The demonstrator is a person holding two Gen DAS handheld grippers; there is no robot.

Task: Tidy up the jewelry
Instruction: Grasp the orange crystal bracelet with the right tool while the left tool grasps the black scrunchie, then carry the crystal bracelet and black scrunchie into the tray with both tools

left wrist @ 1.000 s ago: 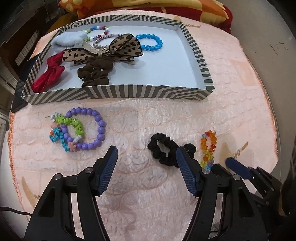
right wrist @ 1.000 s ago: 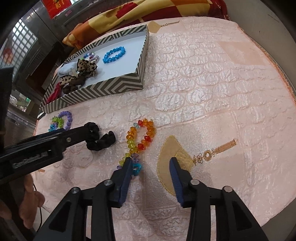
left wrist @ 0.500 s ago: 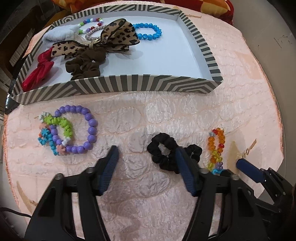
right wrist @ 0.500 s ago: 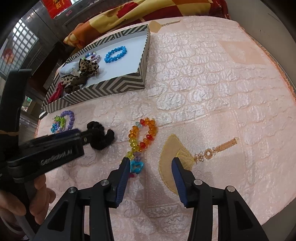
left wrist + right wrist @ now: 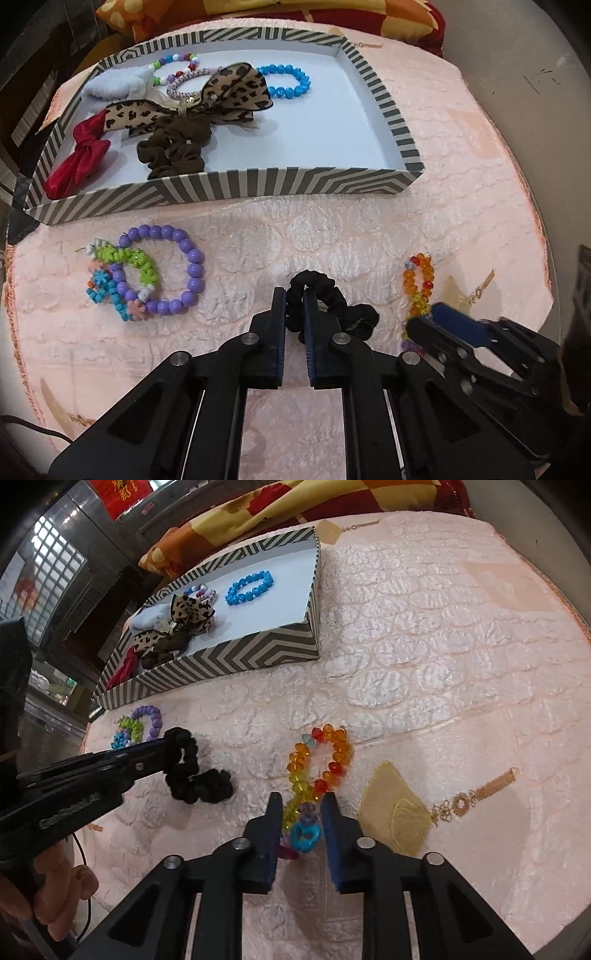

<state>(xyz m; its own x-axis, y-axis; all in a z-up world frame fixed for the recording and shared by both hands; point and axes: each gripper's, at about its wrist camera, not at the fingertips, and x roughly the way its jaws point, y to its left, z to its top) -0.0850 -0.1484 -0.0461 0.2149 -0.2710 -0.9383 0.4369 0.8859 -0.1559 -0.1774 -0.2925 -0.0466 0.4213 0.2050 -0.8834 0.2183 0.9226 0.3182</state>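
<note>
Left hand-held gripper: clamped on the scrunchie, lower centre of its view.
Box: straight up-frame from it (left is nearer).
Right hand-held gripper: closing, bracelet tail between the jaws.

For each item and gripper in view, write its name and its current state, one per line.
left gripper: shut on black scrunchie
right gripper: jaws closing around rainbow bead bracelet
striped box: open, partly filled
purple bead bracelet: loose on the cloth
blue bead bracelet: inside the box
</note>
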